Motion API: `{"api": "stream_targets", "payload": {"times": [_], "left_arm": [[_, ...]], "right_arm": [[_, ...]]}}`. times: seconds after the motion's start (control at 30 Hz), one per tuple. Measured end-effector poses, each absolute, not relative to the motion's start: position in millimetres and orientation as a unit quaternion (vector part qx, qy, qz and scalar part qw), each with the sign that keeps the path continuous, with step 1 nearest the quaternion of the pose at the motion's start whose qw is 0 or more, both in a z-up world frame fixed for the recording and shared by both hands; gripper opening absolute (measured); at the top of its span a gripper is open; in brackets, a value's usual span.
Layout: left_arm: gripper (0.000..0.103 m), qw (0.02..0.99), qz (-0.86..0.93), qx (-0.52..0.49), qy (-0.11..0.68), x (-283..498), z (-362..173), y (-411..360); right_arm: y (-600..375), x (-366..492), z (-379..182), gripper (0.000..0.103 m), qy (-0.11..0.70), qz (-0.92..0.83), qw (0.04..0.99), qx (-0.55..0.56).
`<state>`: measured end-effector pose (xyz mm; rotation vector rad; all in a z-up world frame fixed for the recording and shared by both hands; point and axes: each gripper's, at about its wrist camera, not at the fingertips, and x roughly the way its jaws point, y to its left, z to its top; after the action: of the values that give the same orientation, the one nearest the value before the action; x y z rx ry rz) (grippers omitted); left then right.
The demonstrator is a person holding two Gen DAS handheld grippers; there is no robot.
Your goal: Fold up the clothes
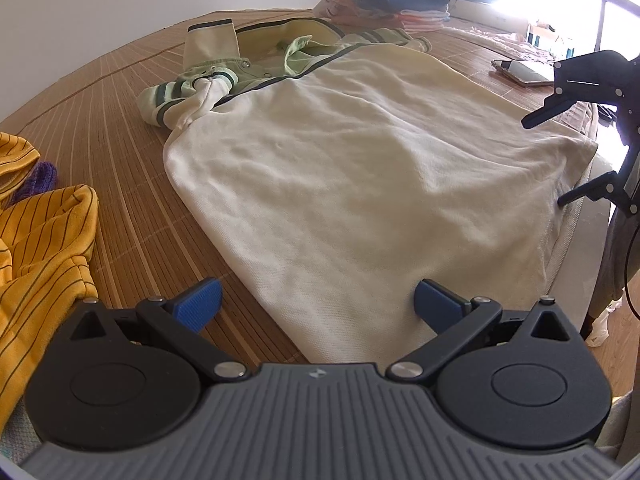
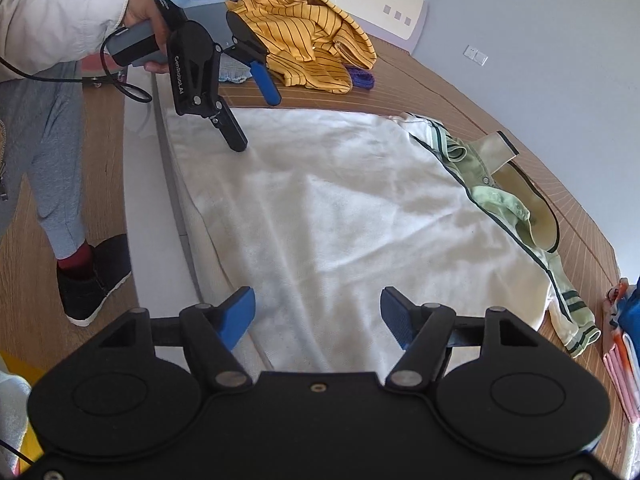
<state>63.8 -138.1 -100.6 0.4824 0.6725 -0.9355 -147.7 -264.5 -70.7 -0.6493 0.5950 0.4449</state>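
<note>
The left gripper (image 2: 256,118) has black linkage arms with silver screws, white lettering along one arm, blue ribbed fingertips (image 2: 267,84), a grey handle and a black cable (image 2: 120,82) looping from it. The right gripper (image 2: 316,316) shows two round black discs, silver pivot screws and blue pads. The person wears a pale pink sleeve (image 2: 60,16), grey trousers (image 2: 48,152), a red sock (image 2: 76,260) and a black shoe (image 2: 94,280).

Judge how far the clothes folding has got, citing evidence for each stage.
Done: a stack of folded clothes sits at the far end of the woven bamboo mat. In hand: the cream shirt with green striped trim lies spread flat, unfolded; the left gripper and right gripper hover at its hem, jaws open. Left: the crumpled yellow striped garment.
</note>
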Motion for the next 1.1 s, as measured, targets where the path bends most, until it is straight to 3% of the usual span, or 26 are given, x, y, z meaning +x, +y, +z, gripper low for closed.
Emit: {"api": "stream_targets", "payload": {"times": [0.27,0.3,0.33,0.37,0.5,0.77,0.83,1.0,1.1], "left_arm": [[0.103,0.813,-0.444,0.224,0.304,62,-96,-142],[0.103,0.815,-0.446,0.222,0.297,61,-94,-145],[0.103,0.817,-0.449,0.216,0.289,60,-91,-148],[0.103,0.820,-0.450,0.209,0.284,61,-87,-153],[0.103,0.834,-0.449,0.187,0.262,64,-77,-174],[0.103,0.854,-0.428,0.176,0.239,69,-78,-218],[0.103,0.862,-0.417,0.163,0.237,72,-79,-224],[0.103,0.897,-0.378,0.076,0.218,85,-79,-228],[0.103,0.897,-0.371,0.034,0.236,96,-84,-230]], "right_arm": [[-304,-139,-48,0.074,0.277,0.233,0.924,-0.125],[-303,-136,-48,0.062,0.274,0.234,0.927,-0.104],[-303,-130,-50,0.040,0.285,0.244,0.924,-0.076],[-304,-122,-52,0.033,0.297,0.254,0.919,-0.047],[-292,-105,-64,0.033,0.314,0.238,0.918,-0.047],[-282,-121,-78,0.045,0.319,0.249,0.912,-0.071],[-286,-125,-79,0.057,0.316,0.257,0.912,-0.056],[-289,-125,-80,0.075,0.319,0.268,0.909,-0.013],[-288,-126,-78,0.080,0.321,0.275,0.906,-0.001]]}}
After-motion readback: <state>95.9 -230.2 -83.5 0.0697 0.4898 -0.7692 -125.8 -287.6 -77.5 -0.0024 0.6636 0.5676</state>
